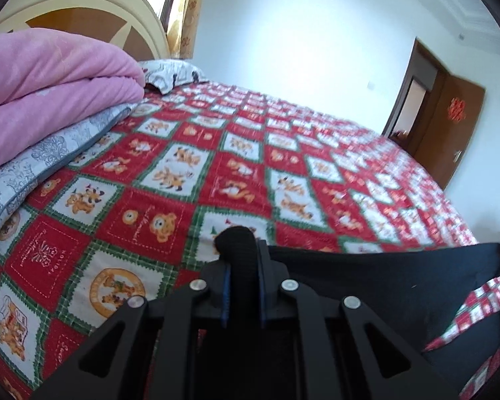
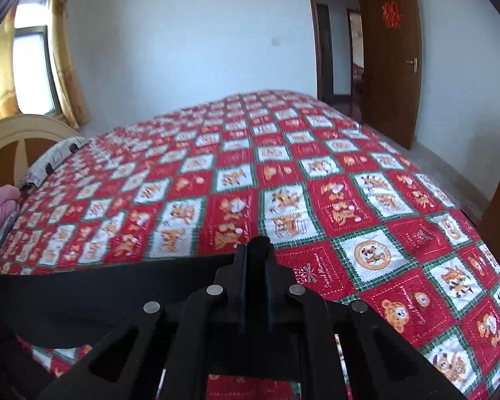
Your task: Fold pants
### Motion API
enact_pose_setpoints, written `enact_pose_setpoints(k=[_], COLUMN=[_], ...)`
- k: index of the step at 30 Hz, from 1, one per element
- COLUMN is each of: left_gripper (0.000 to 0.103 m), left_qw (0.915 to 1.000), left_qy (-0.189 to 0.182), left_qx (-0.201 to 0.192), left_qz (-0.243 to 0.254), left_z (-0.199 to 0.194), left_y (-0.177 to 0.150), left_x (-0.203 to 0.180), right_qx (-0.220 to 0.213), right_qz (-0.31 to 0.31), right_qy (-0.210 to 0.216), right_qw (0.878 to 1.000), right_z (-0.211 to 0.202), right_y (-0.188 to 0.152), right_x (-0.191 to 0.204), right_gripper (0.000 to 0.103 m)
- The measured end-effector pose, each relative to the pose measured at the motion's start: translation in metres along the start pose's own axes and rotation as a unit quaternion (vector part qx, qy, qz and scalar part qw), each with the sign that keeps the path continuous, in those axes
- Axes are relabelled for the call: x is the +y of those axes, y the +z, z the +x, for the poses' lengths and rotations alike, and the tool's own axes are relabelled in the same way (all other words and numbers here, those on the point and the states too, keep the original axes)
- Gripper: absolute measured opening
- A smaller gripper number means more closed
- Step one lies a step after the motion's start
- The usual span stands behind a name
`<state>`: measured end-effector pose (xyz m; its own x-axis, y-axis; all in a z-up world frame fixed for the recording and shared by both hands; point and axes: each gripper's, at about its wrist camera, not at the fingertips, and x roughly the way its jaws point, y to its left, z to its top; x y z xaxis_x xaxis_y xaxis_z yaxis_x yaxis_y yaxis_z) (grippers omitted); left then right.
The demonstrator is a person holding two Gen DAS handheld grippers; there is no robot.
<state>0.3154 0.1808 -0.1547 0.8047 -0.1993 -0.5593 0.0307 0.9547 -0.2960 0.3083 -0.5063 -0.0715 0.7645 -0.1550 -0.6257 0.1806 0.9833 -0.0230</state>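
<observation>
Pants [image 1: 366, 286] pinched, stretched between both tongs

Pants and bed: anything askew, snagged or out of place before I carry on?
Nothing stands out. The black pants hang in a taut span between the left gripper and the right gripper, both shut on the fabric. The patchwork bedspread lies flat; the pink blanket sits folded by the headboard.

The pants [image 1: 376, 286] are plain black. The bed's quilt [image 1: 216, 166] is a patchwork of red and white squares (orange bears, green borders). A blanket [image 1: 50, 76] is pink; the door [image 2: 390, 56] is brown.
</observation>
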Motion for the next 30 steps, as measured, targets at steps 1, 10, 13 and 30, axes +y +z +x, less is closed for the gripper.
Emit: enact_pose_setpoints(k=[1, 10, 13, 30], left_gripper=[0.013, 0.013, 0.013, 0.016], left_qw=[0.9999, 0.9957, 0.9946, 0.9919], left_qy=[-0.009, -0.067, -0.077, -0.122], left_qx=[-0.009, -0.064, -0.069, -0.028], left_qz=[-0.002, -0.002, -0.007, 0.021], left_z=[-0.005, -0.053, -0.063, -0.09], left_y=[0.0, -0.018, -0.032, -0.115], left_x=[0.0, 0.007, 0.014, 0.034], right_qx=[-0.008, -0.096, -0.105, -0.038], right_qz=[0.003, 0.029, 0.039, 0.066], right_qy=[0.006, 0.062, 0.07, 0.104], right_qw=[1.0, 0.993, 0.991, 0.992], right_z=[-0.008, -0.088, -0.108, -0.154], right_y=[-0.002, -0.029, -0.05, -0.164], right_x=[-0.002, -0.024, -0.037, -0.081], right_gripper=[0.009, 0.009, 0.009, 0.01])
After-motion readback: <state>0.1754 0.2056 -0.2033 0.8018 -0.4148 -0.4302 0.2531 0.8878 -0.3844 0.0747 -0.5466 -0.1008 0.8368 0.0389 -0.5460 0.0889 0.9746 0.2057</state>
